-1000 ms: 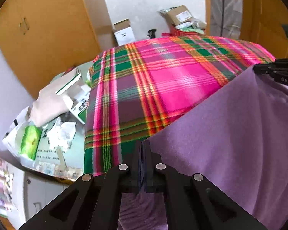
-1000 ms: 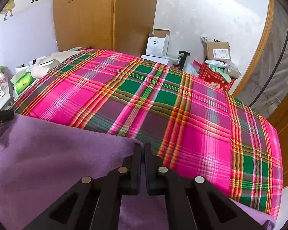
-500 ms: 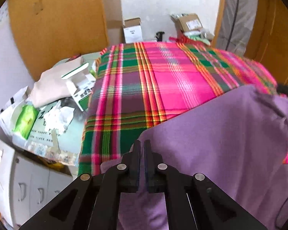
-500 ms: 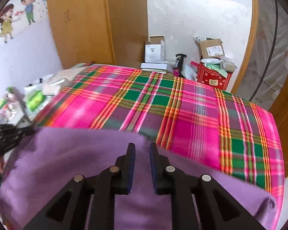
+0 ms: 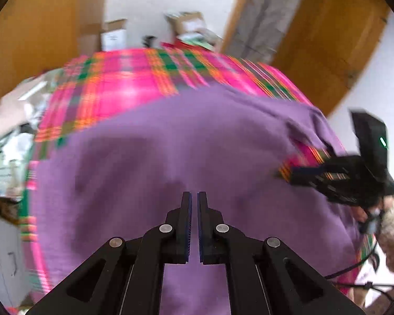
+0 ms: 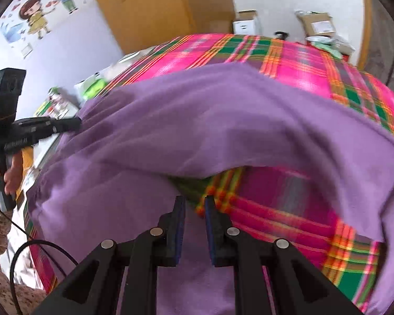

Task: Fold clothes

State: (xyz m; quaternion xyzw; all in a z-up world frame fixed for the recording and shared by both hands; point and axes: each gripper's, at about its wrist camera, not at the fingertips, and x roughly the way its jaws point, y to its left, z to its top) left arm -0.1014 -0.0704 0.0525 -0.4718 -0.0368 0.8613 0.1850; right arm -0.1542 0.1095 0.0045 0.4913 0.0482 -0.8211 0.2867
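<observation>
Purple garment (image 6: pixel 197 120) spread over plaid bedspread (image 6: pixel 289 210), right gripper (image 6: pixel 194 204) parted above (empty), left gripper (image 6: pixel 73 124) at its edge

Both wrist cameras sit close above the purple garment (image 5: pixel 170 144), facing across the plaid bedspread (image 6: pixel 302 60) toward the far wall. They share cloth and bed; each catches the other gripper at its edge

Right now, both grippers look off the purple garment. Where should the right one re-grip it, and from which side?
Probably the raised folded edge of the purple garment, where it lifts off the plaid bedspread ahead of the right gripper. Come in low from the near side, one finger under the lip. The gap there shows free cloth; elsewhere it lies flat. The left gripper is also open.
</observation>
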